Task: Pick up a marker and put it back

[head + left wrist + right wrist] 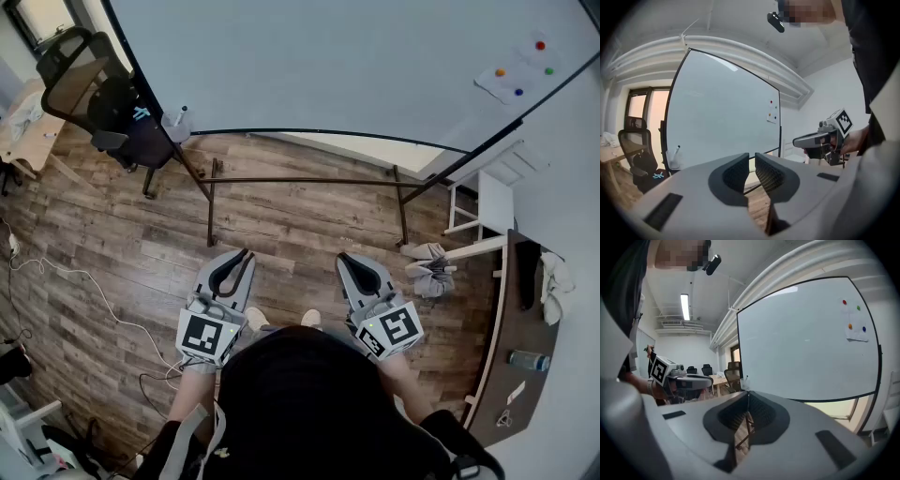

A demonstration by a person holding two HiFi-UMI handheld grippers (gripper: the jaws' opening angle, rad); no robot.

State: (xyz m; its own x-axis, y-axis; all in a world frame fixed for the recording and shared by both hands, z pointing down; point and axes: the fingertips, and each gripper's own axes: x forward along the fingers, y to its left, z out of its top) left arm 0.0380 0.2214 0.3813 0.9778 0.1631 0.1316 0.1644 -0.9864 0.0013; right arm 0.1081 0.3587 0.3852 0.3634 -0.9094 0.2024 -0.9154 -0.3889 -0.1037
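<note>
Left claw [246,254] barely apart — right claw [343,257] closed.

The whiteboard [328,66] runs off the top edge at 12 o'clock. A marker [183,112] in the cup [174,126] at 11 o'clock is too small to tell its colour. The person's torso [309,403] hides most of both arms at 6 o'clock. The left edge cuts off a table [19,141] at 9 o'clock.

The left hand-held gripper [752,158], jaws slightly apart, faces a whiteboard [722,108].
</note>
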